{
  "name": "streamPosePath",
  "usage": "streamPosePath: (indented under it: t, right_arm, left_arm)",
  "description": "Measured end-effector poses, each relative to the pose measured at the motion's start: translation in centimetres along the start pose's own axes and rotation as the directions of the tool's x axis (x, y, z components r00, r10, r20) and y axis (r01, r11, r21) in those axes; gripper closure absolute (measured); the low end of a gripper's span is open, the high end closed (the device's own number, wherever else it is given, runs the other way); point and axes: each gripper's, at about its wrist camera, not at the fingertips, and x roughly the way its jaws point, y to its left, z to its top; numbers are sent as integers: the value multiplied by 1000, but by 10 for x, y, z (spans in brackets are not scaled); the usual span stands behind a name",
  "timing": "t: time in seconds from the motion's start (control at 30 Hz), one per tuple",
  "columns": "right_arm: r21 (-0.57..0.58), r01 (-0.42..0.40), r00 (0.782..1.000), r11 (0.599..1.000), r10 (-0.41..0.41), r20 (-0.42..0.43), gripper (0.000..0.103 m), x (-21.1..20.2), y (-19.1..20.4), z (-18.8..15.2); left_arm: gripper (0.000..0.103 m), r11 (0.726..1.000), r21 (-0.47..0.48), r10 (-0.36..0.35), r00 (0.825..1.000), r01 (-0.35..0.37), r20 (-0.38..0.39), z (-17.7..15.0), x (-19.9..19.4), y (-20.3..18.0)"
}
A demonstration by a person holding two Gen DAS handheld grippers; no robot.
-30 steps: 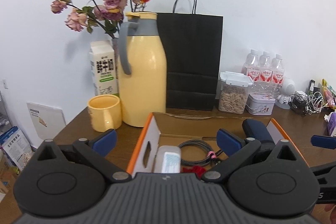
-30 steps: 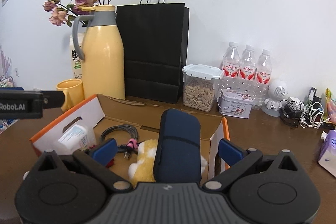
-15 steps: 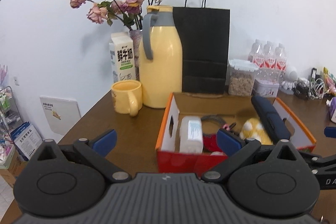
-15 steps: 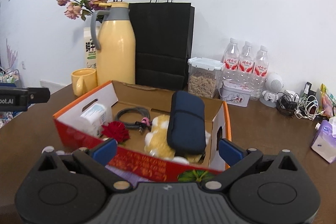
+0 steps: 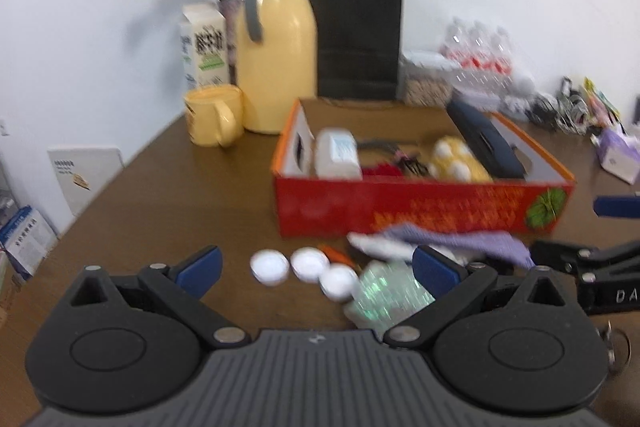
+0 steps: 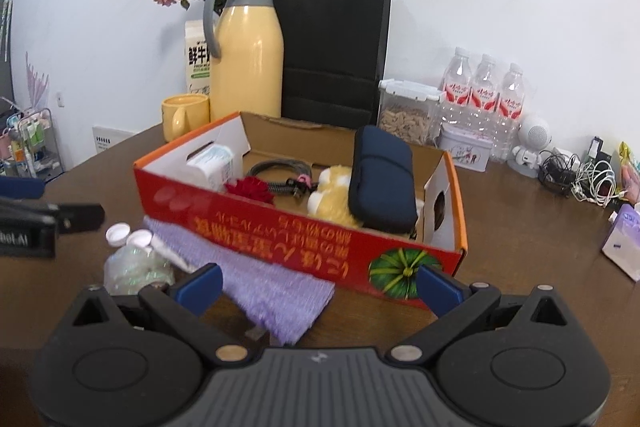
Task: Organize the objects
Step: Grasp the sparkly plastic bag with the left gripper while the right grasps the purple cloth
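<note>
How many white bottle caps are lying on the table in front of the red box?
3. In the left wrist view they lie in a row: the left cap, the middle cap and the right cap, beside the crumpled plastic bottle. The purple cloth may hide more.

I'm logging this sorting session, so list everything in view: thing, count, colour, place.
box: 1, red-orange, table centre
case: 1, navy, box's right end
plush toy: 1, yellow-white, in box
cable: 1, black, in box
white pack: 1, in box, left end
cloth: 1, purple, before box
caps: 3, white, before box
flask: 1, yellow, behind box
mug: 1, yellow, beside flask
bag: 1, black, at wall
bottles: 3, clear, back right
left tool: open, empty
right tool: open, empty
</note>
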Motion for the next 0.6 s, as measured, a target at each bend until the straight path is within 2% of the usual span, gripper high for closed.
streamPosePath:
  t: [0.2,0.37,0.4,0.47,0.5,0.6]
  right_arm:
    - [2,-8,999,1000,8,-33,0,4,1,-13]
    - [11,-8,999,1000,8,-37,0,5,-2,-16]
    - [12,-8,999,1000,9,-37,0,5,-3,-15]
    - [12,-10,999,1000,11,-38,0,6,-2,-15]
    - [12,-12,999,1000,13,-40,0,8,-2,-15]
    - [7,-25,999,1000,25,-47,0,12,1,-15]
  left_arm:
    - [0,999,22,-34,998,36,-56,-14,20,-17]
    - [1,998,20,-56,996,57,-65,-19,32,-26]
    - [9,998,18,-66,996,67,-62,-20,32,-26]
    - [36,996,19,-88,994,89,-65,-21,32,-26]
    - [56,995,15,-99,993,100,-68,-22,32,-25]
    - [60,993,16,-114,992,115,-59,-22,29,-24]
